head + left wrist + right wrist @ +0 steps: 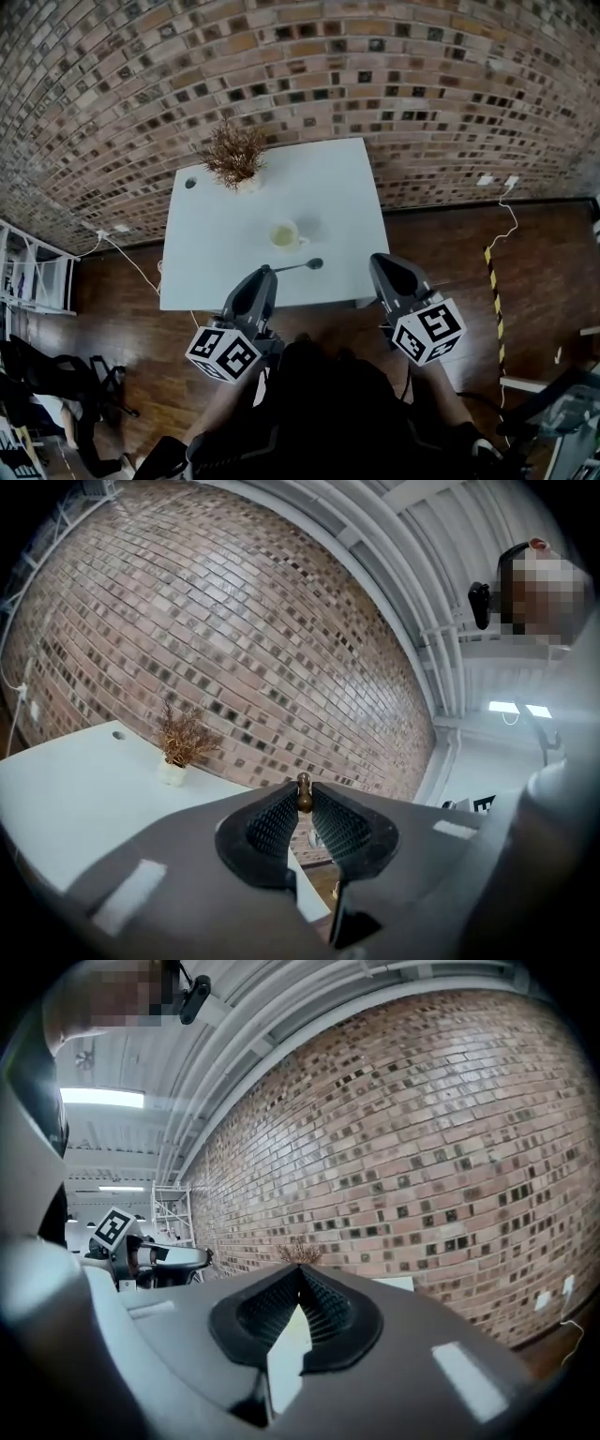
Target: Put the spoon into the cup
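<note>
A pale cup (pixel 284 234) stands near the middle of the white table (pixel 328 187). My left gripper (pixel 269 271) is at the table's front edge, shut on the handle of a dark metal spoon (pixel 298 267). The spoon sticks out level to the right, and its bowl lies just in front of the cup. In the left gripper view the spoon's handle end (pixel 303 794) shows pinched between the ribbed pads. My right gripper (pixel 377 259) hovers at the table's front right corner; its jaws (pixel 300 1271) meet with nothing between them.
A dried plant in a small white pot (pixel 234 157) stands at the table's far left, beside a round cable hole (pixel 190 183). A brick wall runs behind the table. On the wooden floor are a white cable (pixel 131 262) at the left and a yellow-black striped strip (pixel 493 300) at the right.
</note>
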The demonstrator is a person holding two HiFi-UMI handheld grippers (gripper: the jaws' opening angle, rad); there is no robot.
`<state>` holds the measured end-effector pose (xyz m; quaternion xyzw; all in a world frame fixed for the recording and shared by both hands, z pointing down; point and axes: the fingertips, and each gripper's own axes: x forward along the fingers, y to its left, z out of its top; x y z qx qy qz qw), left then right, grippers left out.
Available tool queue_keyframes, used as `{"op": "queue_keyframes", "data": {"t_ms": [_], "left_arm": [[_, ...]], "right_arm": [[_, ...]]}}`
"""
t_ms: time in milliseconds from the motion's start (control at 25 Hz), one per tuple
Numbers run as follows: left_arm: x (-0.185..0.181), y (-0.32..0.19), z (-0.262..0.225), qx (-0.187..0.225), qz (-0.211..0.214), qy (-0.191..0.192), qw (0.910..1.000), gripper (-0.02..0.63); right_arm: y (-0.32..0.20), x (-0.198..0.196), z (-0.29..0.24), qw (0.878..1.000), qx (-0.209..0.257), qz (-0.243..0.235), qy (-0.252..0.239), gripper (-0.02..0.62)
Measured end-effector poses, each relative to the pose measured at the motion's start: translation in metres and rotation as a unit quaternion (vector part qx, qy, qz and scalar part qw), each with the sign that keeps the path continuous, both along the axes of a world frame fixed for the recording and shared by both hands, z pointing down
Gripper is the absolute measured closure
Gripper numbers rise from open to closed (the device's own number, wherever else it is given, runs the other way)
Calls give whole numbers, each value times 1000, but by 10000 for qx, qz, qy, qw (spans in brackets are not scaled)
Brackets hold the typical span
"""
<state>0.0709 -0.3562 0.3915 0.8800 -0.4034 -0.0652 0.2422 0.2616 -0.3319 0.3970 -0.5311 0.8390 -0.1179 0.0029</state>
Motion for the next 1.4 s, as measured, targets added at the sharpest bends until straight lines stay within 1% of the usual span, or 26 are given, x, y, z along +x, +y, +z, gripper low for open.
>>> {"op": "queue_keyframes", "data": {"t_ms": [120,240,400,520,720,880,1000,1080,1200,1400], "left_arm": [[-7,-20,-5,58,14,1,10000,565],[-21,-43,-11,203,33,28,9998,565],[-44,-69,-6,86,77,57,9999,565],[-57,-91,-4,97,117,159,9998,565],[-66,-118,8,-4,254,76,9996,565],[-71,-132,16,-177,136,-5,9998,565],[-66,-146,18,-222,86,-55,9997,565],[-60,-152,21,-150,117,-50,9998,565],[-54,-160,30,-66,122,-132,9998,565],[-53,-165,69,-391,-93,-126,9991,565]], "right_arm": [[-19,-6,3,9999,-96,55,-69,589],[-42,-19,-1,10000,-52,65,-4,589],[-69,-36,-3,9998,-39,204,34,589],[-89,-49,-7,9996,-70,245,112,589],[-112,-67,3,9994,-171,272,114,589],[-130,-79,12,9997,-203,10,137,589],[-152,-77,21,9995,-215,-158,179,589],[-166,-76,26,9993,-187,-258,217,589],[-181,-79,38,9979,-63,-412,497,589],[-192,-87,73,9946,-292,-773,628,589]]}}
